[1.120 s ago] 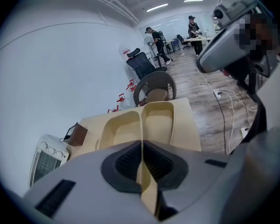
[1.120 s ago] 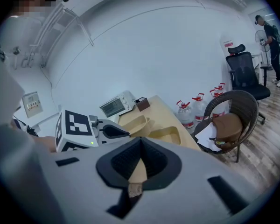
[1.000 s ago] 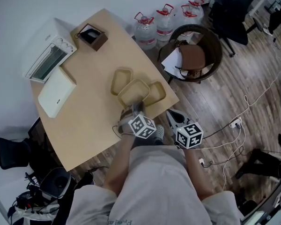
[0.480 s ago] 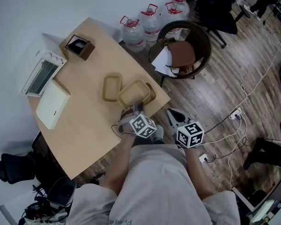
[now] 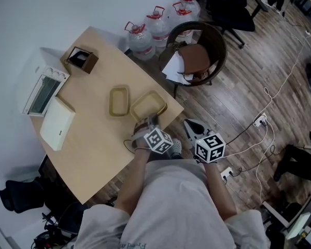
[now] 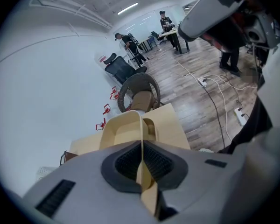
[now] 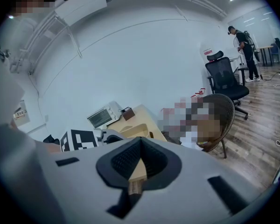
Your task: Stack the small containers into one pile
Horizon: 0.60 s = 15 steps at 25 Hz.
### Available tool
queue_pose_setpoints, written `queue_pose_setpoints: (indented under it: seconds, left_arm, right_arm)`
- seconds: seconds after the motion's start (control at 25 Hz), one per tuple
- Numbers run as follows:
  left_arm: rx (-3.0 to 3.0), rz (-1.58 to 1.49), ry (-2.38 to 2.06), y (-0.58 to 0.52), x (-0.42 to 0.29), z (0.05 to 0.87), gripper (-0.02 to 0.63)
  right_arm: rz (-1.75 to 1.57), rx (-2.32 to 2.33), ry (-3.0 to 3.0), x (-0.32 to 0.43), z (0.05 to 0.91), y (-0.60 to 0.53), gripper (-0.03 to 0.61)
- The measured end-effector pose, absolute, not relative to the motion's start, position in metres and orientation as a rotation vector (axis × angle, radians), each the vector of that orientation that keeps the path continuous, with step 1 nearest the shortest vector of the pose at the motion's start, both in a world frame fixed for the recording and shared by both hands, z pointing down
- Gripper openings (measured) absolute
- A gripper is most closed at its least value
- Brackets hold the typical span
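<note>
Counting on the table [image 5: 93, 154]: tan container [image 5: 119, 101], second tan container [image 5: 148, 106], third tan container [image 6: 151, 125], so three. One toaster oven [image 5: 41, 90], one white box [image 5: 57, 124], one brown box [image 5: 80, 60]. Three water jugs [image 5: 159, 25] standing past the far edge, plus one wicker chair [image 5: 217, 40].

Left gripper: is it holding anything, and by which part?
Yes. The left gripper is shut on a tan container, pinching its near side wall at the rim. The right gripper holds nothing.
</note>
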State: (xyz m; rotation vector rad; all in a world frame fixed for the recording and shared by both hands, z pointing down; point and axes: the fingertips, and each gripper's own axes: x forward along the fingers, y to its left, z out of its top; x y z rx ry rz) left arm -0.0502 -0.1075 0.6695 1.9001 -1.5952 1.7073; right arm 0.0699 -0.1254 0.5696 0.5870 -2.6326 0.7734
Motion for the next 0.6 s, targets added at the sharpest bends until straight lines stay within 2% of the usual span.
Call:
queue_pose_setpoints:
  seconds: [0.6]
  left_arm:
    - [1.932, 1.725, -1.582, -0.107, -0.039, 0.678, 0.014]
  right_arm:
    - [0.778, 0.618, -2.621, 0.082, 0.573, -0.122, 0.006]
